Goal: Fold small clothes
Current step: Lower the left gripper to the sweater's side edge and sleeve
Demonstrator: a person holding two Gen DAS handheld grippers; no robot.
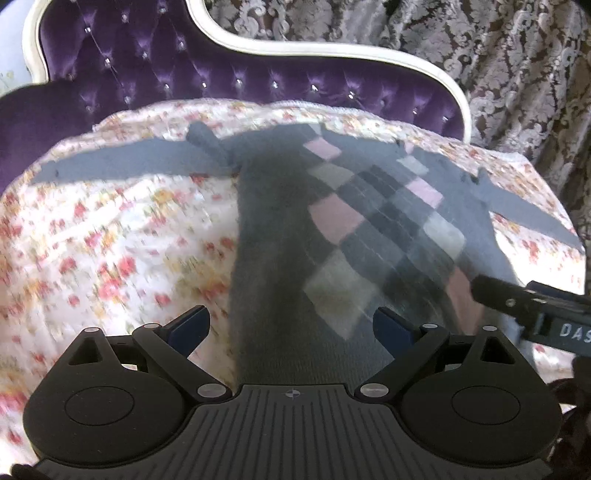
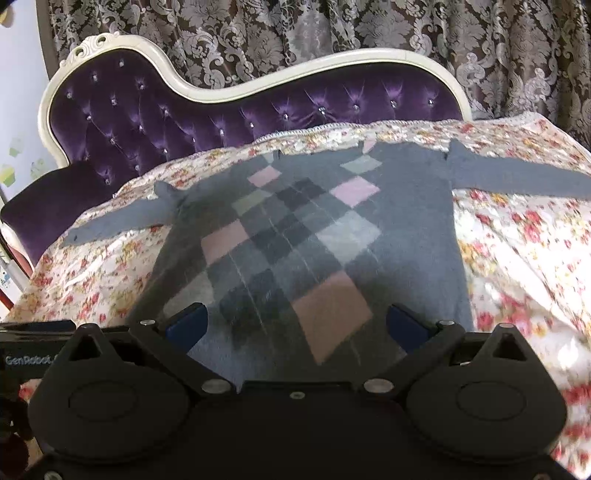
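Observation:
A small grey sweater with a pink, grey and pale diamond pattern lies flat on the flowered bedspread, both sleeves spread out to the sides. It also shows in the right wrist view. My left gripper is open, its blue-padded fingers apart just above the sweater's near hem, left of centre. My right gripper is open over the hem further right, holding nothing. The right gripper's body shows at the right edge of the left wrist view.
The bedspread covers a purple tufted sofa with a white carved frame. A patterned brown and silver curtain hangs behind. The left gripper's body shows at the left edge of the right wrist view.

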